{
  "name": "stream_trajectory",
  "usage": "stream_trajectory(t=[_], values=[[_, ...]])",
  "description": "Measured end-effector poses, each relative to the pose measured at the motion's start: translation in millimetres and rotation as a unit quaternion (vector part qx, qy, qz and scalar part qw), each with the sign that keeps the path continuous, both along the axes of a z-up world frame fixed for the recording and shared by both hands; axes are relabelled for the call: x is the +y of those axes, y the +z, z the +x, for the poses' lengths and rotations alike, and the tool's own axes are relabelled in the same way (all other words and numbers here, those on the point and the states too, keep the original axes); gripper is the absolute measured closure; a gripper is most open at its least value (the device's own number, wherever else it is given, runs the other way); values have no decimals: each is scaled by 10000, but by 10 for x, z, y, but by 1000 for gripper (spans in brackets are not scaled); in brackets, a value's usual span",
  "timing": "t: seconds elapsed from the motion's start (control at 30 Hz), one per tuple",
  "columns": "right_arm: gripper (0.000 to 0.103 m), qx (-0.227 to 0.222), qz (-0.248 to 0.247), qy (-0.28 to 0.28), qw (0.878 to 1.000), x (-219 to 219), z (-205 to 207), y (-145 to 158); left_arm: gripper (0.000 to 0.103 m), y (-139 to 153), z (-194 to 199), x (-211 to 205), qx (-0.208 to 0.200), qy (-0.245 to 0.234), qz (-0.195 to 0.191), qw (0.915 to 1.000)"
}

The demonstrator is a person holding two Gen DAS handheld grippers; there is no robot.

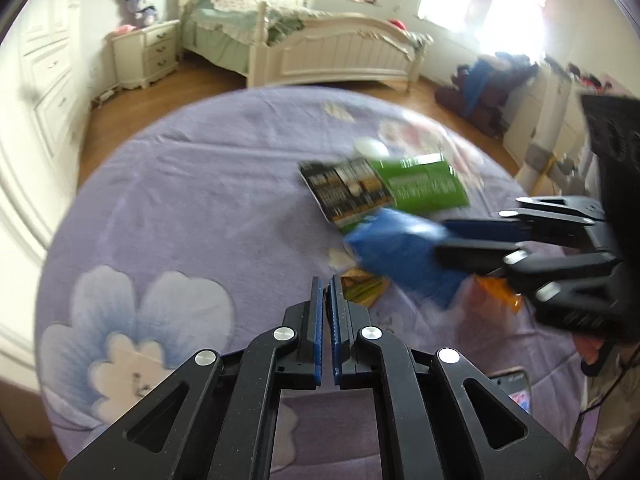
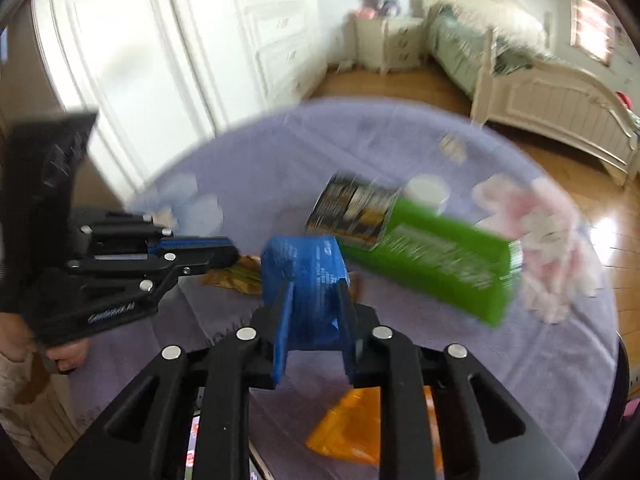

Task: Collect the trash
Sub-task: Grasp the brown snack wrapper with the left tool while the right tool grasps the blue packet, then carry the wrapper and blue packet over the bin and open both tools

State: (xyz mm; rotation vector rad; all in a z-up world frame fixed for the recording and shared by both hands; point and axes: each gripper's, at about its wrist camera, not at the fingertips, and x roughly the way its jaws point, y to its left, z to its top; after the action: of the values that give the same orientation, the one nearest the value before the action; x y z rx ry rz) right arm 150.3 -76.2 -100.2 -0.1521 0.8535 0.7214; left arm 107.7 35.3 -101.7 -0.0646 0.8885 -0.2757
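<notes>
The right tool (image 2: 314,300) is gripping a blue wrapper (image 2: 304,276) above the table (image 1: 180,200); the left tool (image 1: 328,292) is pinched shut just beside a yellow-green wrapper (image 1: 366,290). Beyond, a green box (image 2: 432,264) is lying.

The left tool (image 1: 327,284) angles downward with jaws closed together, while the right tool (image 2: 316,292) angles downward, clamped.

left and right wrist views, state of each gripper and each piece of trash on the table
left gripper: shut, nothing between its jaws
right gripper: shut on blue packet
blue packet: held, lifted off the cloth
green box: lying flat on the cloth
orange wrapper: lying flat
yellow wrapper: lying flat
</notes>
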Motion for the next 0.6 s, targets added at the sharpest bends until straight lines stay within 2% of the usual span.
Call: stream_trajectory(t=[0.1, 0.17, 0.23, 0.33, 0.47, 0.6], values=[[83, -356, 581, -414, 9968, -392, -43, 318, 98, 259, -11, 72, -281, 138, -196, 9993], [83, -648, 941, -804, 9902, -688, -85, 556, 98, 481, -6, 68, -506, 186, -330, 9980], [83, -981, 1060, -1289, 9811, -1004, -133, 729, 98, 670, 21, 2, -690, 141, -458, 9965], [83, -1493, 951, -2035, 9629, -1451, -212, 895, 98, 929, 101, -245, -902, -49, -587, 9942], [83, -1699, 715, -2642, 9467, -1864, -245, 912, 98, 1146, 289, -779, -1006, -429, -741, 9912], [83, -1698, 529, -3136, 9328, -2257, -235, 803, 98, 1217, 485, -1465, -1038, -940, -821, 9867]])
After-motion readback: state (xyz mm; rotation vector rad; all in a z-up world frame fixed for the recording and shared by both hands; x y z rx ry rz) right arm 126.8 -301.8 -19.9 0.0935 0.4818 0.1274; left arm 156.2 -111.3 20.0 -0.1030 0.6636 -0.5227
